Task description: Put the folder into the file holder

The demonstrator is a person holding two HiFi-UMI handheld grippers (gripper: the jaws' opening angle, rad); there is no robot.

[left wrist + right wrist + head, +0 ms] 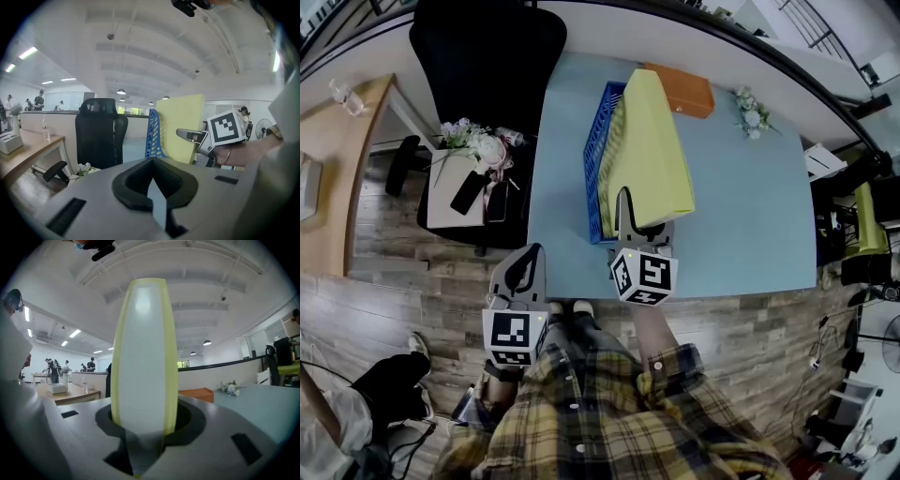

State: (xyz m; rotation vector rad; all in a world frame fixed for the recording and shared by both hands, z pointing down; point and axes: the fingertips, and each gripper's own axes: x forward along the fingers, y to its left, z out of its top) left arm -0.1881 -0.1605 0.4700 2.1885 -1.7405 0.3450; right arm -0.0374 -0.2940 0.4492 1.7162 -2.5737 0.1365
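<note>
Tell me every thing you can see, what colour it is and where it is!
table: one, light blue, in the middle
file holder: one, blue, on the table
folder: one, yellow, up against the file holder
box: one, orange, at the table's far edge
flowers: two bunches, whitish, one on the table's far right, one left of the table
office chair: one, black, past the table's far left corner
desk: one, wooden, far left
shirt: one, yellow checked, on the person
left gripper: one, grey, fingers together, empty, by the table's near edge
right gripper: one, grey, fingers closed on the folder
</note>
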